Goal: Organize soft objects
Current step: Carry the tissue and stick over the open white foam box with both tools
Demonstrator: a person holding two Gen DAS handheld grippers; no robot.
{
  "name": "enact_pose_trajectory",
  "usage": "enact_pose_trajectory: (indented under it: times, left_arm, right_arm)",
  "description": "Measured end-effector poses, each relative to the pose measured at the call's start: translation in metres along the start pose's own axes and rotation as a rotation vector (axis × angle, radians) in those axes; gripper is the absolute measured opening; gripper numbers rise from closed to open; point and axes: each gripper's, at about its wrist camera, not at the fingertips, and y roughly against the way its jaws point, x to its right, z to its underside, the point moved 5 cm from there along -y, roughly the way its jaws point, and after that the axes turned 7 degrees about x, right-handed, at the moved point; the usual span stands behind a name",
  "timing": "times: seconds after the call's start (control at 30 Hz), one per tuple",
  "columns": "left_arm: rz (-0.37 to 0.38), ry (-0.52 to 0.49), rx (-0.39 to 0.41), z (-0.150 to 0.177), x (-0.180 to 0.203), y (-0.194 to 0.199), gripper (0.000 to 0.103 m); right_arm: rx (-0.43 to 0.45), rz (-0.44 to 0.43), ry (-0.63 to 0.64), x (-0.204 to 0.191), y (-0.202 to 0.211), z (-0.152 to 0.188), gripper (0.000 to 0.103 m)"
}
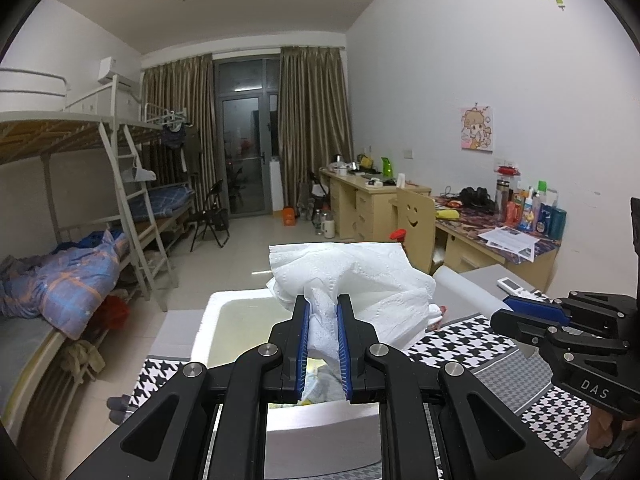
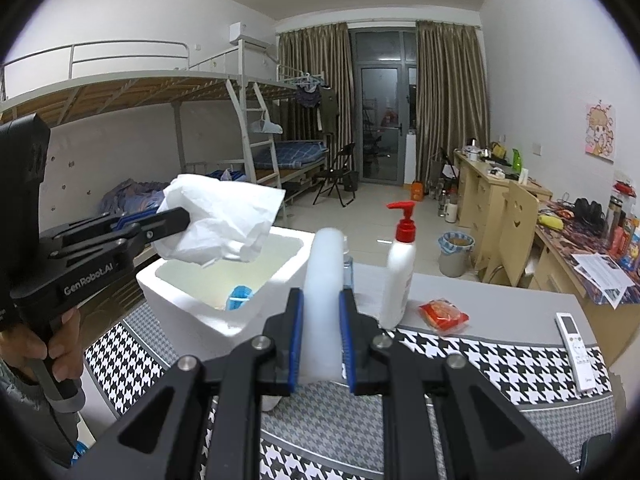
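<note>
My left gripper (image 1: 323, 305) is shut on a crumpled white paper towel (image 1: 352, 280) and holds it above the open white foam box (image 1: 208, 320). In the right wrist view the left gripper (image 2: 176, 218) shows at left with the paper towel (image 2: 224, 216) over the foam box (image 2: 280, 280). My right gripper (image 2: 323, 300) is shut on a white foam sheet (image 2: 325, 288), held upright beside the box. In the left wrist view the right gripper (image 1: 516, 316) is at the right. A blue item (image 2: 239, 296) lies inside the box.
The table has a houndstooth cloth (image 2: 500, 364). On it stand a white pump bottle with a red top (image 2: 400, 272), a red packet (image 2: 443, 315) and a white remote (image 2: 576, 352). Bunk beds (image 2: 160, 120) are at the left, desks (image 2: 500, 200) at the right.
</note>
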Motion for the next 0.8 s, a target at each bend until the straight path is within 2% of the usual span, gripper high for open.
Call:
enact_pose_trajectory:
  times: [0.8]
  left_arm:
    - [-0.088, 0.012, 0.034, -0.001, -0.034, 0.011, 0.014]
  right_arm:
    - [-0.024, -0.072, 0.036, -0.039, -0.029, -0.013, 0.021]
